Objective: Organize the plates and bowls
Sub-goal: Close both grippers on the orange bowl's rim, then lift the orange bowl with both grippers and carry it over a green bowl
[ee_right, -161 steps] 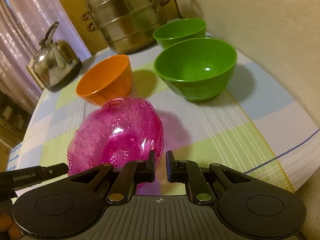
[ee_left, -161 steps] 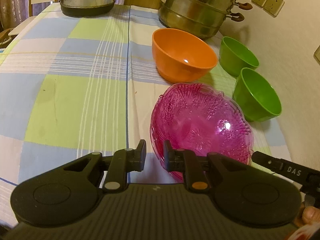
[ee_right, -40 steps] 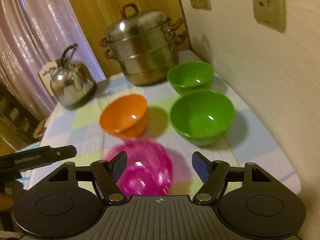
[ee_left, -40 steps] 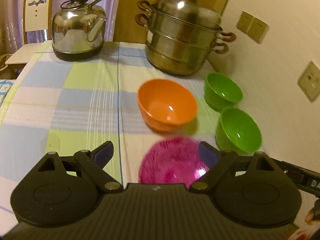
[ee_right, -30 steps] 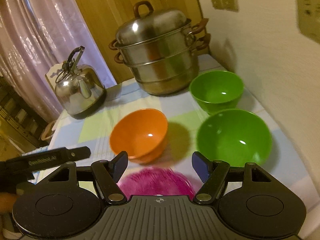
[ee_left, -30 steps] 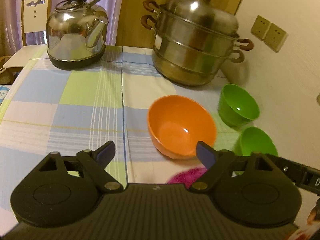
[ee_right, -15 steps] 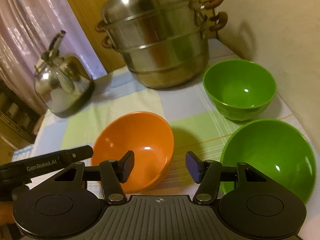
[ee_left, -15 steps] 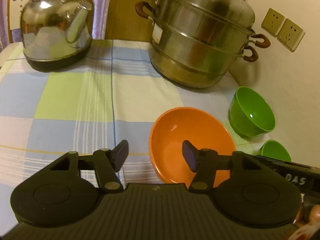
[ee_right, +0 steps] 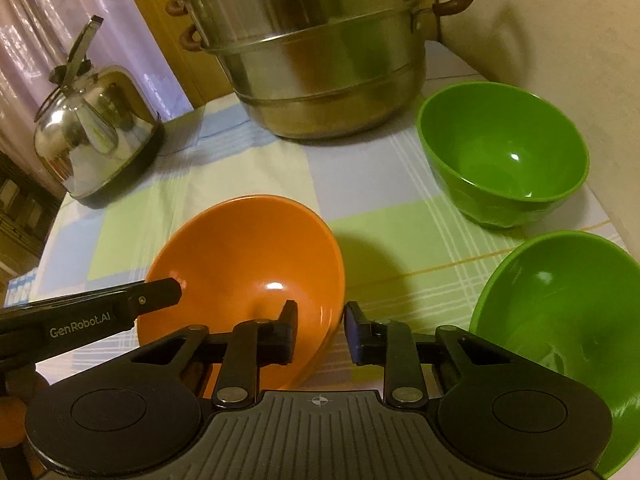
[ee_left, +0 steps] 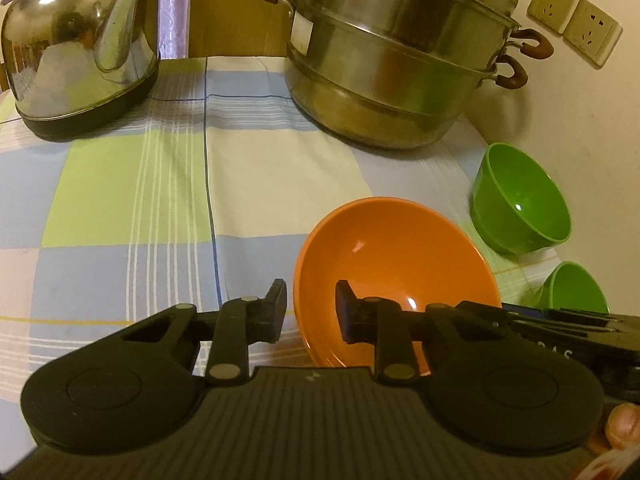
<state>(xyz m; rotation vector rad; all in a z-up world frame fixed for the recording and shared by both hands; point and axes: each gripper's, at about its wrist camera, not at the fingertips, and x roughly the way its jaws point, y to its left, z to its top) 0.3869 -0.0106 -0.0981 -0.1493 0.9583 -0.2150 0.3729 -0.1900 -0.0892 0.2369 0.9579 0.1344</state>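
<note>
An orange bowl (ee_left: 400, 248) (ee_right: 248, 248) sits on the checked tablecloth. My left gripper (ee_left: 311, 310) straddles its left rim, one finger outside and one inside. The jaws are closing, and a small gap still shows at the rim. My right gripper (ee_right: 320, 330) straddles the bowl's right rim the same way, also closing with its pads not pressing. Each gripper's body shows at the edge of the other's view. Two green bowls (ee_right: 504, 152) (ee_right: 560, 320) stand to the right by the wall. The pink bowl is out of view.
A large steel steamer pot (ee_left: 400, 60) stands behind the bowls, with a steel kettle (ee_left: 80, 48) at the back left. The wall with sockets (ee_left: 572, 20) runs close along the right. Bare tablecloth (ee_left: 120, 200) lies to the left of the orange bowl.
Both grippers moved forward and down from above the pink bowl to the orange bowl. Their jaws narrowed from wide open around its opposite rims. The pink bowl dropped out of view.
</note>
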